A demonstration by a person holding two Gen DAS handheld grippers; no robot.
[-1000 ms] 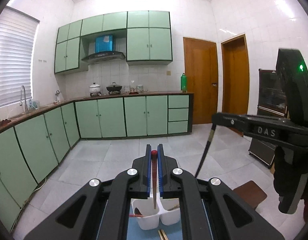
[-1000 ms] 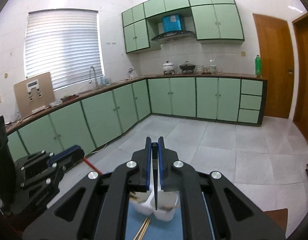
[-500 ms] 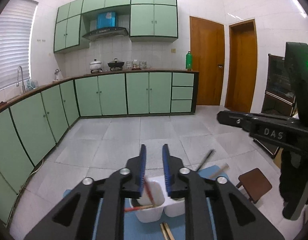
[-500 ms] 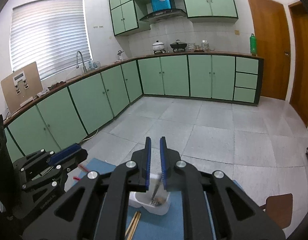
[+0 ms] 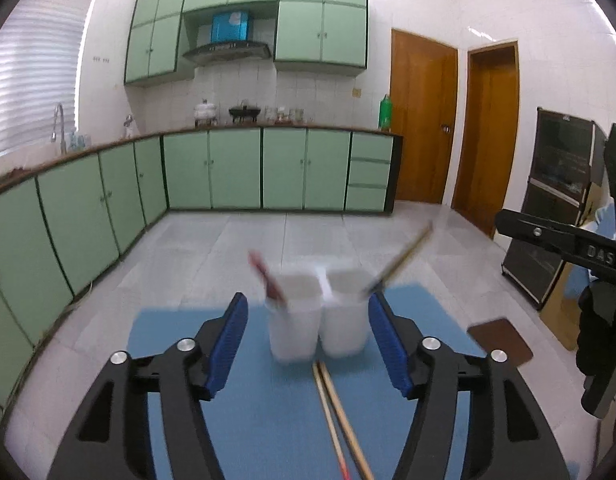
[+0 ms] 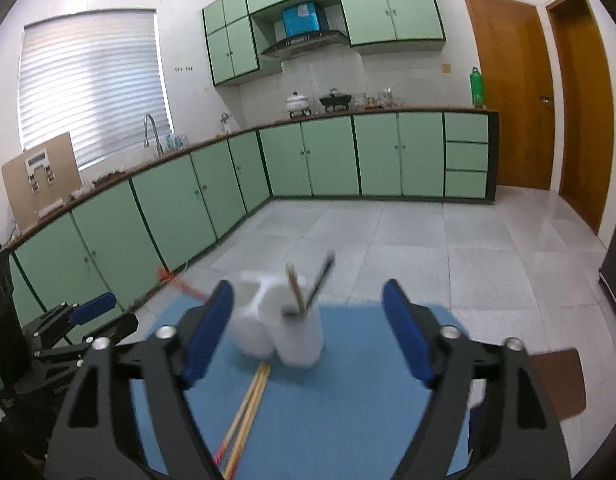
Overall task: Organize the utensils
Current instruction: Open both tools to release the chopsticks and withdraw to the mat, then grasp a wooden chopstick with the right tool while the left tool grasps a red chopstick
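Left wrist view: our left gripper has just been opening & is now wide apart, holding nothing. Two white cups sit side by side on the blue mat, between the blue pads but not touched. A red stick leans in the left cup, a dark stick in the right one. Two chopsticks lie flat on the mat, near the cups.

Right wrist view: our right gripper has just been opening too, now wide & empty. The cups are blurry here.
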